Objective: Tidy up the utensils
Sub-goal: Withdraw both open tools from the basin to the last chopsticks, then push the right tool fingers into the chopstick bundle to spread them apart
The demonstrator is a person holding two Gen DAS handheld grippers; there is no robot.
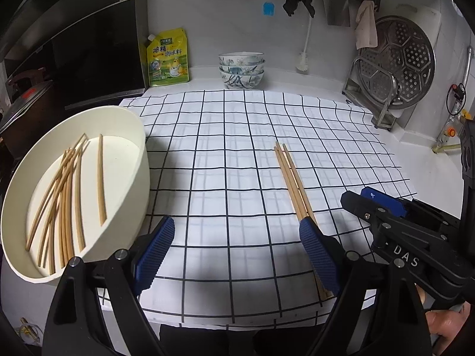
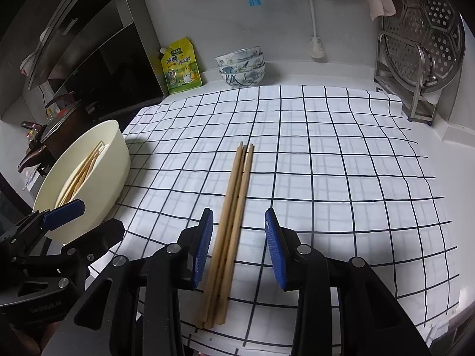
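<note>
Three wooden chopsticks (image 2: 234,204) lie side by side on the checked cloth (image 2: 326,163); they also show in the left wrist view (image 1: 292,181). My right gripper (image 2: 239,246) is open and straddles their near half, pads apart from them. My left gripper (image 1: 237,252) is open and empty over the cloth, its right pad (image 1: 320,255) over the chopsticks' near ends. A cream round tub (image 1: 130,178) at the left holds several more chopsticks (image 1: 65,195); the tub also shows in the right wrist view (image 2: 115,160).
Stacked patterned bowls (image 1: 241,69) and a yellow seasoning pouch (image 1: 168,57) stand at the back wall. A metal rack with a steamer plate (image 1: 394,62) stands at the back right. A dark stove and hood (image 1: 74,44) are at the left.
</note>
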